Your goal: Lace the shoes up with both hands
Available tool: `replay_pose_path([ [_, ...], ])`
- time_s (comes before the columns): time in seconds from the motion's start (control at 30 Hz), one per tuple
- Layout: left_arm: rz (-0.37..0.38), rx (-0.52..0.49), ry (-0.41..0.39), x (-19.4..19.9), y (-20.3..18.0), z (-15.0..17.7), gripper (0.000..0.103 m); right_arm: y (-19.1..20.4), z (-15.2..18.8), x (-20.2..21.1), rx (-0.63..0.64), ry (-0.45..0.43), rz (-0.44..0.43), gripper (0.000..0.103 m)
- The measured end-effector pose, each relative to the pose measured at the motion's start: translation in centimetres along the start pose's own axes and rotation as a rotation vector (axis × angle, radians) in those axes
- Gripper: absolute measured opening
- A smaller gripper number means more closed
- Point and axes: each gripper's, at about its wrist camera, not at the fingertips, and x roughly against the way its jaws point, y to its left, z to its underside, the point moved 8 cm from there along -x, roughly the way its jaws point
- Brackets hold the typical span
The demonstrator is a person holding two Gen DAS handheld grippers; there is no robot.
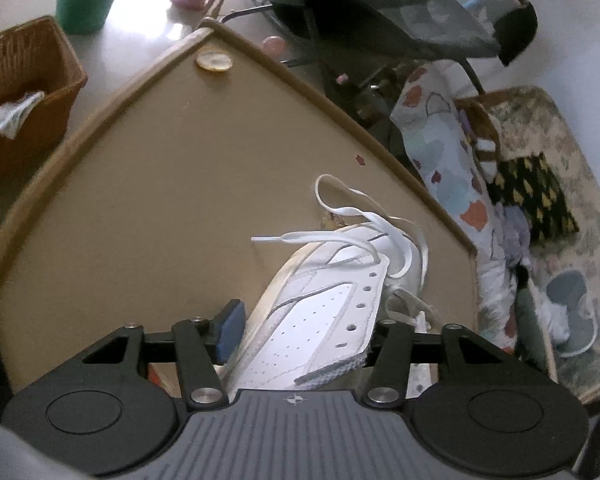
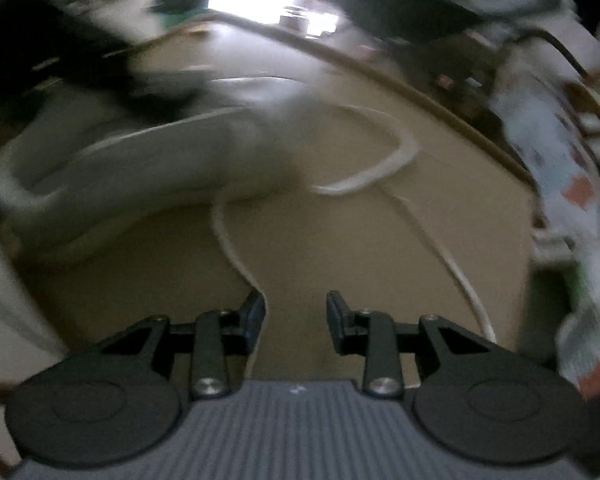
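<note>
Left wrist view: white sneaker (image 1: 320, 320) lies on its side on the tan table (image 1: 148, 184), its smooth perforated side panel between the left gripper (image 1: 304, 332) fingers. Blue-padded left finger (image 1: 232, 328) sits just beside the cream sole edge; the right finger is hidden behind the eyelet flap. Whether the pads press on the shoe cannot be told. A row of round eyelets runs along the flap edge. Flat white lace (image 1: 340, 236) loops loosely beyond the fingertips, one end sticking out to the left, one loop lying on the table past the shoe.

Table is matte with a raised, darker rounded rim. A round brass-coloured disc (image 1: 214, 60) lies far ahead near the table corner. Off the table, ahead and left: a woven wicker basket (image 1: 24, 92) and a green cylindrical bin (image 1: 86, 0). To the right: a patterned fabric (image 1: 448, 160), floral-print.

Right wrist view, strongly motion-blurred: right gripper (image 2: 296, 316) fingers stand apart with bare table between them, gripping nothing. One lace strand (image 2: 236, 248) runs up to the left fingertip; contact cannot be judged. A second strand (image 2: 460, 276) curves past outside the right finger. The shoe shows here only as a pale grey smear ahead and left; no eyelets or perforations readable.
</note>
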Motion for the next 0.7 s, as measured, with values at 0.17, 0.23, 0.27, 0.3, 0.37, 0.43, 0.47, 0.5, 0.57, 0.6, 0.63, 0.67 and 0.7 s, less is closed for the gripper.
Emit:
replay_pose_path([
  [0.17,0.032,0.015,0.026,-0.9,-1.9,1.3,0.061,-4.0,-0.8,-1.4,-0.128,0.024,0.080,0.033],
  [0.23,0.054,0.056,0.028,-1.2,-2.4,1.9,0.063,-4.9,-0.7,-1.9,-0.148,0.021,0.124,0.033],
  [0.27,0.067,0.082,0.028,-1.4,-2.7,2.3,0.064,-5.3,-0.7,-2.0,-0.160,0.015,0.137,0.033],
  [0.3,0.079,0.108,0.031,-1.6,-2.9,2.6,0.065,-5.7,-0.8,-2.2,-0.173,0.012,0.140,0.033],
  [0.37,0.096,0.139,0.052,-1.8,-3.3,3.2,0.066,-6.6,-1.2,-2.6,-0.212,0.006,0.129,0.033],
  [0.43,0.093,0.130,0.081,-1.8,-3.8,3.6,0.066,-7.3,-1.6,-2.9,-0.250,0.009,0.118,0.033],
  [0.47,0.095,0.125,0.095,-1.7,-4.0,3.8,0.066,-7.6,-1.6,-2.7,-0.260,0.014,0.117,0.033],
  [0.5,0.101,0.128,0.106,-1.5,-4.0,3.8,0.066,-7.8,-2.0,-2.6,-0.264,0.015,0.116,0.033],
  [0.57,0.121,0.152,0.126,-1.1,-3.7,3.9,0.066,-7.5,-2.0,-1.9,-0.260,0.018,0.085,0.033],
  [0.6,0.130,0.161,0.135,-1.0,-3.6,4.0,0.066,-6.9,-1.7,-1.4,-0.260,0.027,0.054,0.033],
  [0.63,0.139,0.166,0.142,-0.9,-3.6,4.2,0.066,-6.4,-1.5,-1.4,-0.259,0.039,0.026,0.033],
  [0.67,0.143,0.168,0.149,-0.8,-3.6,4.4,0.066,-5.9,-1.3,-1.5,-0.257,0.051,-0.001,0.033],
  [0.7,0.139,0.161,0.153,-0.9,-3.7,4.6,0.066,-5.3,-1.3,-1.6,-0.252,0.051,-0.024,0.033],
])
